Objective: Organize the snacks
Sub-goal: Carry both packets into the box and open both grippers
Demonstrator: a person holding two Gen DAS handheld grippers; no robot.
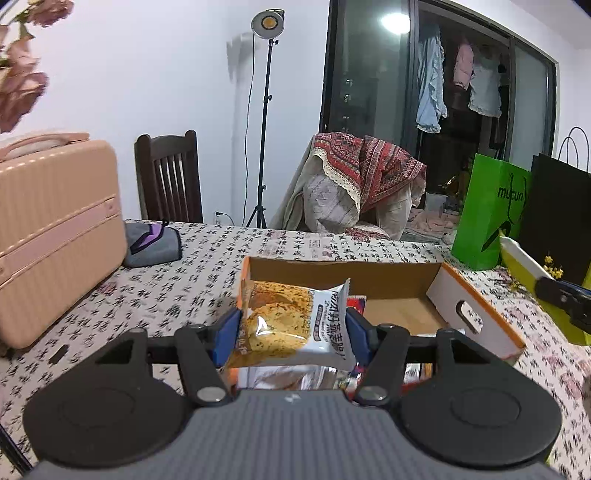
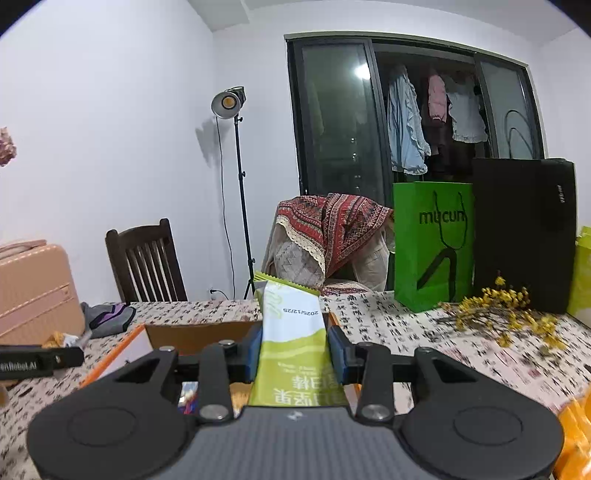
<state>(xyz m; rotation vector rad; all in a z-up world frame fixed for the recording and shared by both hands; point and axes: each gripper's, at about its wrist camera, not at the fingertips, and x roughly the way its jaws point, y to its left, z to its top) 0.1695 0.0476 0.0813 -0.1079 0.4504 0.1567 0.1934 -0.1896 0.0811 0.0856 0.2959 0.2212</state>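
Nearest the lens, left claw (image 1: 291, 326) clamped on a white-and-orange foil biscuit packet (image 1: 291, 325), blue pads (image 1: 226, 334) pressing both sides, packet held upright above the near end of an open brown cardboard box with orange-edged white walls (image 1: 476, 314). Right claw (image 2: 293, 349) likewise clamped on a long green-and-white snack bar wrapper (image 2: 291, 325), wrapper pointing toward 12 o'clock, printed date showing, over the box's orange rim (image 2: 110, 362).

Beneath everything, a tabletop under a white cloth printed with black calligraphy (image 1: 184, 284). At 9 o'clock in the left wrist view, a ribbed peach hard-shell case (image 1: 55, 236), resting on the cloth; just beside it toward 10 o'clock, a folded grey-and-purple cloth pouch (image 1: 153, 243). At 2 o'clock, a bright green paper bag lettered "mucun" (image 1: 487, 214), touching a taller black paper bag (image 1: 561, 218) at its right. In the right wrist view, a loose spray of dried yellow flowers (image 2: 506, 314) lying at 3 o'clock before the black bag.

Inside the box, more wrappers partly visible behind the left claw: a red one (image 1: 356, 301) at 12 o'clock, others too hidden to identify. Beyond the tabletop, a dark wooden slatted chair (image 1: 168, 177), a chair draped in red patterned fabric (image 1: 365, 177), and a tall studio lamp on a tripod stand (image 1: 266, 24).
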